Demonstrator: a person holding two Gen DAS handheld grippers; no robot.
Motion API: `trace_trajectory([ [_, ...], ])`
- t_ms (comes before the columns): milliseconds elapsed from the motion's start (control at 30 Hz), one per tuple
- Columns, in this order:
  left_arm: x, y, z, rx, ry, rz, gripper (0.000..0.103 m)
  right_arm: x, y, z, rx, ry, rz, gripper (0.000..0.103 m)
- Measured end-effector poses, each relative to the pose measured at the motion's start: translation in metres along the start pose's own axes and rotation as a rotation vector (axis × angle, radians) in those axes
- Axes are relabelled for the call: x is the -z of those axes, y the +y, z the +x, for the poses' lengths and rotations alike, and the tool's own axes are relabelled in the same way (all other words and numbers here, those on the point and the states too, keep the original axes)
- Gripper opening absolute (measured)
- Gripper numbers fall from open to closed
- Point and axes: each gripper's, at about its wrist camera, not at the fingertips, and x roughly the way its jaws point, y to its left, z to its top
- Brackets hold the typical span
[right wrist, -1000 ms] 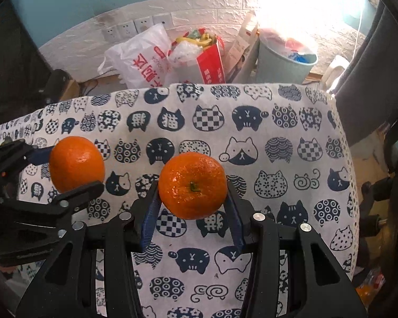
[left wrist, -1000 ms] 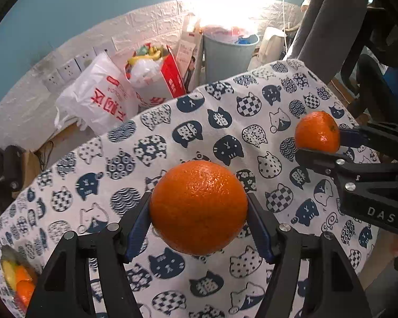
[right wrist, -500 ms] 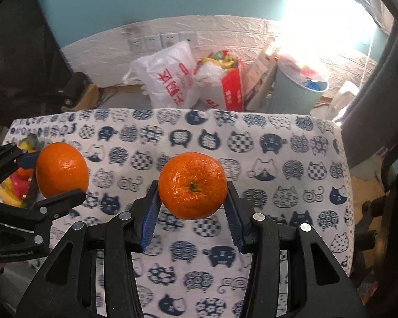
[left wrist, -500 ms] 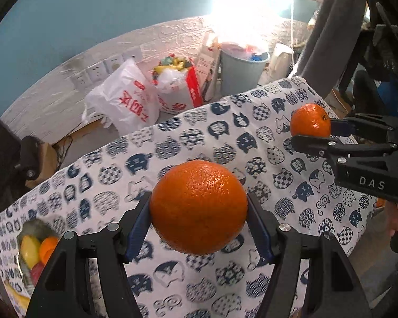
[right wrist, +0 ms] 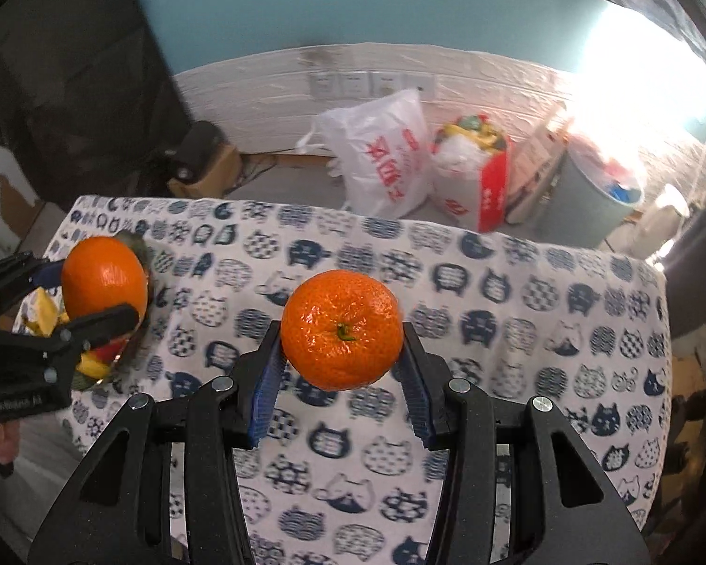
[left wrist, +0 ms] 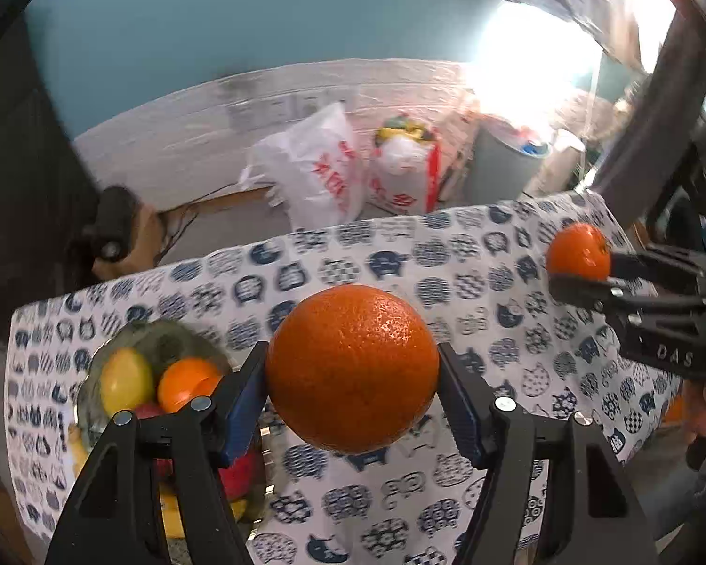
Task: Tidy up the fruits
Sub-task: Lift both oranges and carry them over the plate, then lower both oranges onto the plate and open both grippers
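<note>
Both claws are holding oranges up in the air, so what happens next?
Probably the left gripper lowers its orange toward the glass bowl of fruit on the table's left side; it is nearest. The right gripper holds a mandarin further off.

A cat-print tablecloth (right wrist: 494, 310) is being shown spread over the table. Behind it, against a white brick wall (right wrist: 268, 80), a white plastic bag (right wrist: 381, 155) with red print is being seen just beside a red-and-white bag (right wrist: 480, 174) stuffed with items. A grey bin (right wrist: 588, 202) is standing to their right, under strong glare. Wall sockets (right wrist: 367, 84) are being shown above the bags. A cardboard box (right wrist: 212, 174) with a dark object on it is sitting at the left.
</note>
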Motion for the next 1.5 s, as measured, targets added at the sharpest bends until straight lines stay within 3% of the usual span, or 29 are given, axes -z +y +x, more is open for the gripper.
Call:
trace_trajectory([
  [767,0.027,0.160,-0.051,-0.086,-0.089,-0.279,0.070,-0.038,0.136,0.041,-0.117,0.029,-0.175,0.045],
  [1267,0.070,0.232,-0.034,-0.120,-0.036,-0.394,0.070,-0.041,0.219,0.080,-0.183,0.080,-0.285,0.045],
  [1500,0.087,0.247,0.003,-0.092,0.063,-0.426,0.070,-0.039,0.241,0.096,-0.206,0.115,-0.311,0.046],
])
